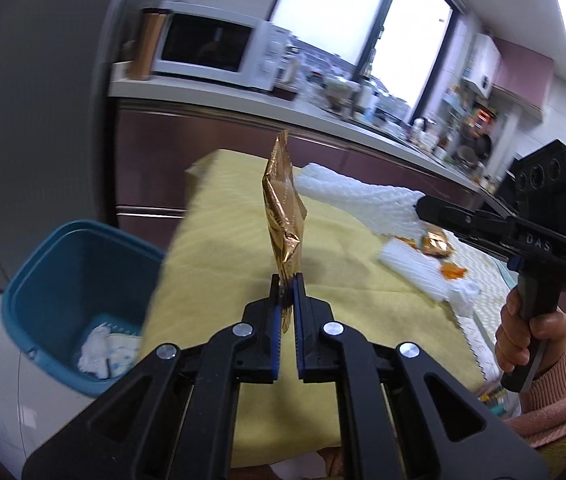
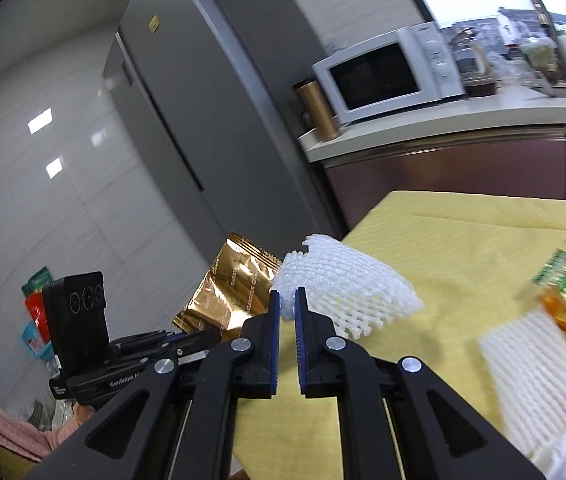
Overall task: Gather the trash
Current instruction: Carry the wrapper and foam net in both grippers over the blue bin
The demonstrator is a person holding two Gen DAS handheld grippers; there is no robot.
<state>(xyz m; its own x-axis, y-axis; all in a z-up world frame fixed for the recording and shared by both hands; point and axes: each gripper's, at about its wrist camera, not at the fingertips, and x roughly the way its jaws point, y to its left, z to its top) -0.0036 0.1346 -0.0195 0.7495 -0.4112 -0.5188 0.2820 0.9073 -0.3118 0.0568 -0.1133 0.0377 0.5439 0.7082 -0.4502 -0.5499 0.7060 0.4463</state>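
Two light scraps are carried: a crinkly gold foil wrapper [image 1: 283, 208] is pinched at its edge by the left gripper [image 1: 287, 294]; a soft foam fruit net [image 2: 343, 292] is clamped in the right gripper [image 2: 287, 304].

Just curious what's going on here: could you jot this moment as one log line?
left tongs: shut on gold wrapper | right tongs: shut on white foam net | blue bin: beside table, holds crumpled paper

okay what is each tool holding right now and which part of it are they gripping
The left tool pinches the gold wrapper by its bottom edge, so it stands upright. The right tool grips the white foam net at its near end.
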